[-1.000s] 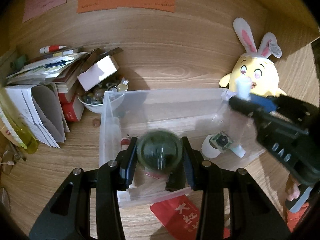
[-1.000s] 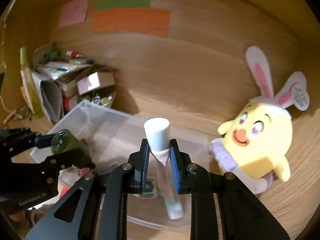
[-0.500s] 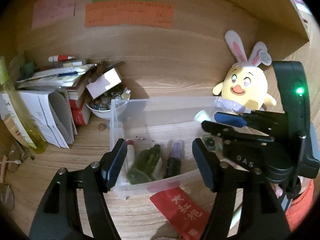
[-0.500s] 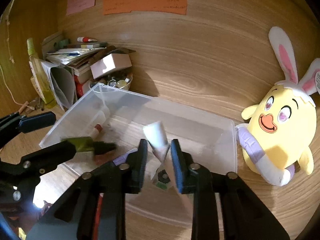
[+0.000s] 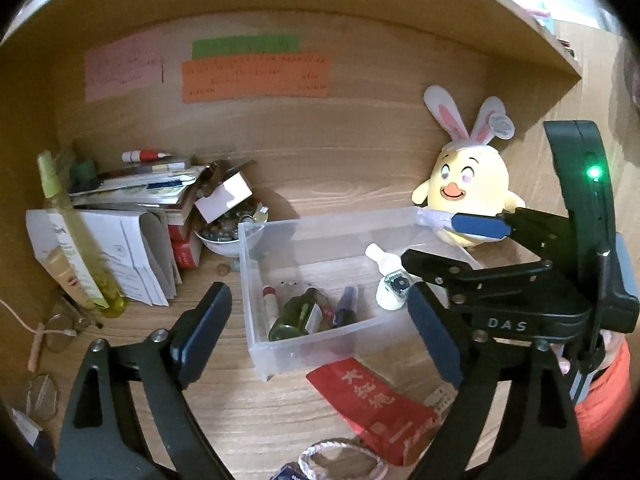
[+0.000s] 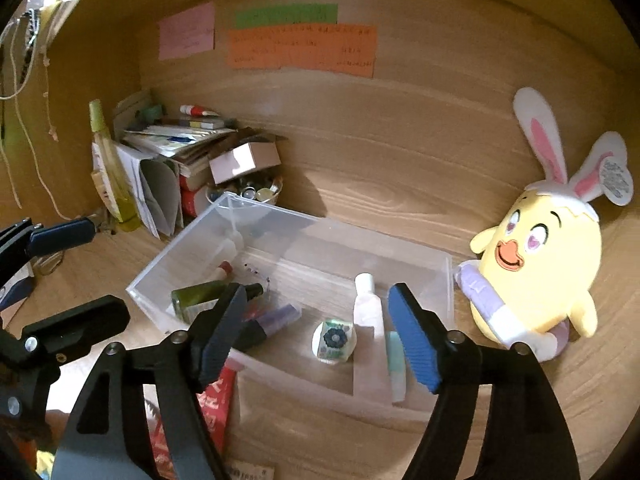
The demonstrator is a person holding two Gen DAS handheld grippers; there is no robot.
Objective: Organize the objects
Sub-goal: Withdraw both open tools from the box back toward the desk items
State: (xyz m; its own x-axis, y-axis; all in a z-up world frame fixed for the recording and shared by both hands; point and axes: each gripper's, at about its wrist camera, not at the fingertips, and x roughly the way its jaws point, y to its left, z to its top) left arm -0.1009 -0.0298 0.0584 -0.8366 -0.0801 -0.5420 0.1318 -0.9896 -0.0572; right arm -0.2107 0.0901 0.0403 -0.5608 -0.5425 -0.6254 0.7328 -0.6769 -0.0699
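A clear plastic bin (image 5: 256, 280) (image 6: 448, 276) stands on the wooden desk. In it lie a dark green bottle (image 5: 296, 316) (image 6: 196, 298), a purple tube (image 5: 346, 306) (image 6: 280, 316), a red-capped stick (image 5: 271, 304), a white tube (image 6: 366, 306) (image 5: 384, 258) and a small round jar (image 6: 333, 338) (image 5: 394, 290). My left gripper (image 5: 320, 328) is open and empty, above the bin's near side. My right gripper (image 6: 316, 336) is open and empty over the bin's right part, and shows at the right of the left wrist view (image 5: 460, 244).
A yellow bunny plush (image 6: 540, 256) (image 5: 466, 196) sits right of the bin. A bowl of small items (image 5: 224, 236), a box, stacked papers and a yellow-green bottle (image 5: 76, 248) crowd the left. A red packet (image 5: 372, 404) lies in front of the bin. Sticky notes hang on the back wall.
My left gripper opened and let the green bottle into the bin; my right gripper opened and let the white tube into the bin. Both grippers pulled back and up.
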